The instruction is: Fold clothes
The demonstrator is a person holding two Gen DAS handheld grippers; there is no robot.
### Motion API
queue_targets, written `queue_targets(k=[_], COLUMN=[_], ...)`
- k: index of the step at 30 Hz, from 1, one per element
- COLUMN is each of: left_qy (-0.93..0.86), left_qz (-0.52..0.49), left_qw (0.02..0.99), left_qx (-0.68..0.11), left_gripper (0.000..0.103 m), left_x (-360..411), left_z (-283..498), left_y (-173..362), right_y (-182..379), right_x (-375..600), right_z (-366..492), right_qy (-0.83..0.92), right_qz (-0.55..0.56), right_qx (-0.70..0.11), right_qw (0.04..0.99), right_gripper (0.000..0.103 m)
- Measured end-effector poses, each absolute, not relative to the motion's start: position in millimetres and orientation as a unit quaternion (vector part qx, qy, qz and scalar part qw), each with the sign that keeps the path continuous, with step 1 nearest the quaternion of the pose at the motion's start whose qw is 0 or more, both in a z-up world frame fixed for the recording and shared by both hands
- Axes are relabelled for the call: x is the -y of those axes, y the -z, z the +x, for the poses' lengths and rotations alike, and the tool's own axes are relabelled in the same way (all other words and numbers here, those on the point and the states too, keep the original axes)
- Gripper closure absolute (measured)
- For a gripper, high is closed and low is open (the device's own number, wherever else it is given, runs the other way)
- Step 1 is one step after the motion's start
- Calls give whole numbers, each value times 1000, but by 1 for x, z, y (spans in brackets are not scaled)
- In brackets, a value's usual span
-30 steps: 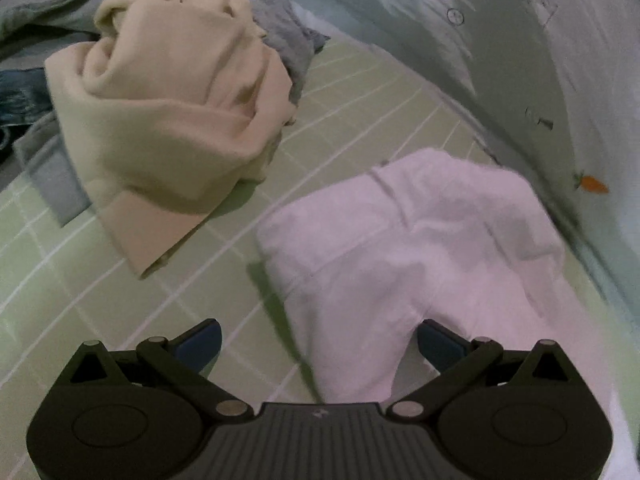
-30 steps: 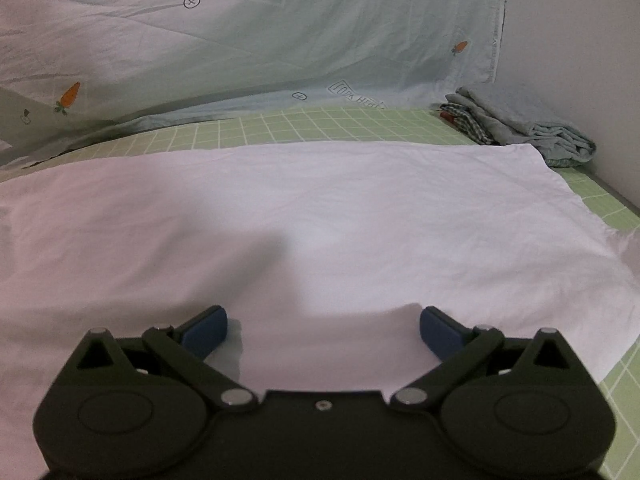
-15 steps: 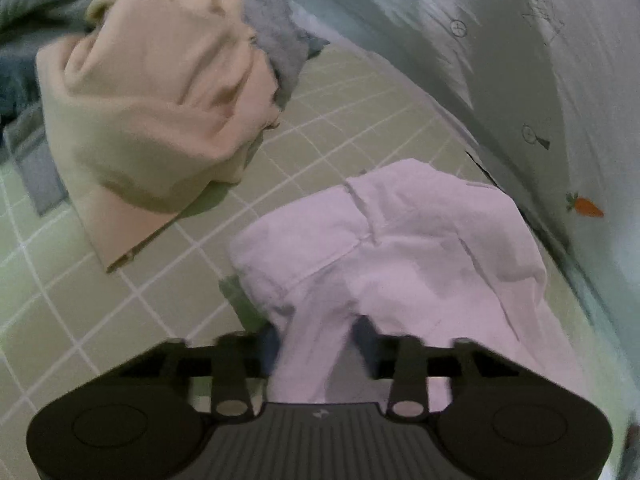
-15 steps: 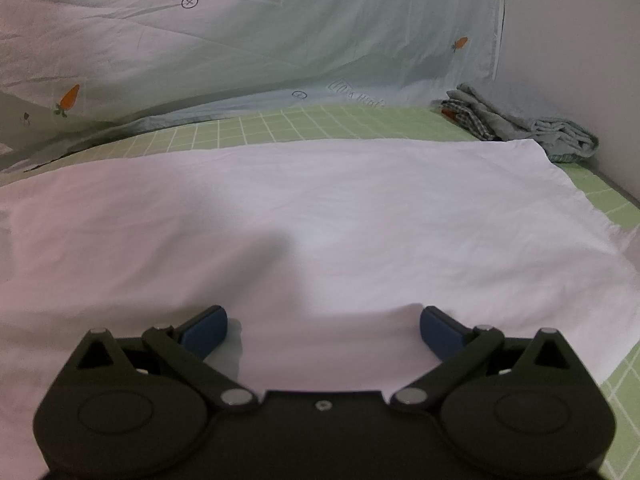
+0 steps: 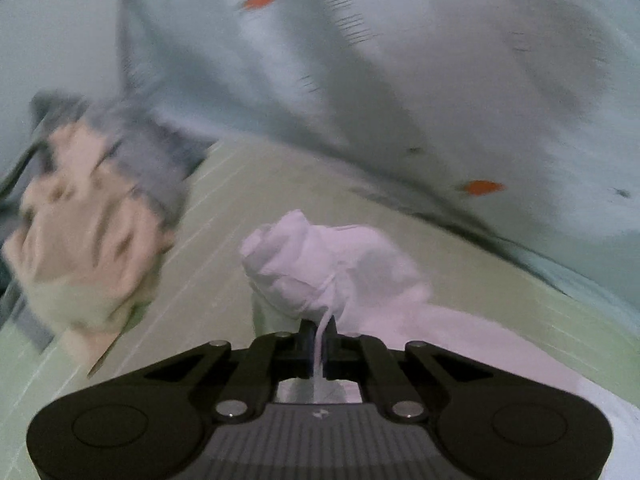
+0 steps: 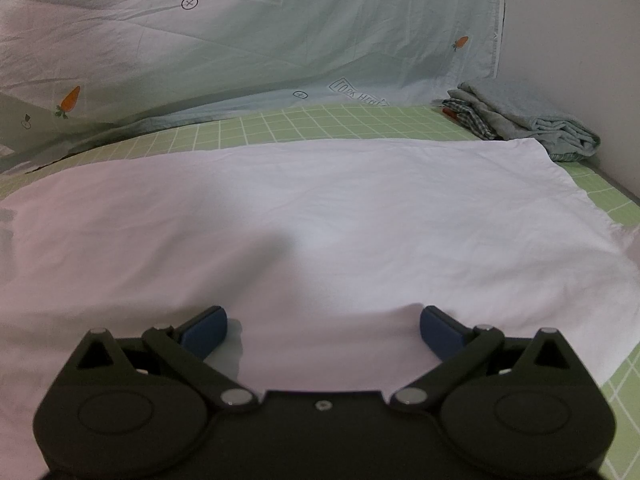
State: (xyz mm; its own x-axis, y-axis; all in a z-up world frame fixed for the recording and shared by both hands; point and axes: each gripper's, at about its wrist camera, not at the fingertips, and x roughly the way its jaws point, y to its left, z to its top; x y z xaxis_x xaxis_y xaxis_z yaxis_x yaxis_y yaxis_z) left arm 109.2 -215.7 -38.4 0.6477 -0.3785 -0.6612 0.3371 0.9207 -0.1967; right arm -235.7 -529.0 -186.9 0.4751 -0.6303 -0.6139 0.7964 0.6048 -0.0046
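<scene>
1. Pinching a bunched end of the white cloth [image 5: 332,264], the left gripper [image 5: 319,344] has its jaws closed together on a thin fold that runs down between them.
2. The cloth bulges just ahead of those jaws and trails off to their right over the green sheet [image 5: 248,216].
3. A blurred beige garment [image 5: 80,240] with grey clothes [image 5: 160,160] lies well off to the left.
4. The right gripper [image 6: 323,330] has its jaws wide apart, its blue pads [image 6: 206,330] low over the flat cloth [image 6: 320,208]; whether they touch it I cannot tell.
5. Folded clothes [image 6: 524,120] sit far ahead to its right.
6. No containers show.
</scene>
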Motion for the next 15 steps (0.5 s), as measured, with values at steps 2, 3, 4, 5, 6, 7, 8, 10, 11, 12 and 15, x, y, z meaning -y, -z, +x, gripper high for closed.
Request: queue_targets(k=[2,3,4,5,6,7,8,10,11,12,15], left_qy=[239,262,288,311,330,351,370,404,416,414,414], left_qz=[-6,5,17,27,37,51,61,79,90,102,134], left_qw=[904,900,893,885,876,863,846,807,780,766,737], left_qx=[-354,-349,-345,-345,-349,-359,-379,-423,-460,-482,-517], left_gripper=[101,101,101,101,101,100,99,84,82,82,61], left_x=[238,250,262,274,286,298,310,333,343,348,358], left_z=[93,85,75,66,58,50,44,33,32,31,26], left_y=[27,24,21,22,24,29,42,68,86,98,121], right_y=[187,187,187,187,187,187,187,187,187,187,186], right_x=[529,528,528,528,528,528,528,528,528,527,527], right_z=[-235,-235,-234,-234,-234,-234,-234,-235,-235,-234,-234], right_qy=[422,422,422,422,422,422,422,421,421,422,421], right_qz=[142,142,142,142,142,142,142,143,143,143,144], right_qx=[-292,-292,-292,-292,-292,-292,-291,-291,-291,-291,-290], right_qw=[847,847,846,846,847,847,847,847,847,847,847], right_gripper=[0,0,0,0,0,0,0,0,0,0,0])
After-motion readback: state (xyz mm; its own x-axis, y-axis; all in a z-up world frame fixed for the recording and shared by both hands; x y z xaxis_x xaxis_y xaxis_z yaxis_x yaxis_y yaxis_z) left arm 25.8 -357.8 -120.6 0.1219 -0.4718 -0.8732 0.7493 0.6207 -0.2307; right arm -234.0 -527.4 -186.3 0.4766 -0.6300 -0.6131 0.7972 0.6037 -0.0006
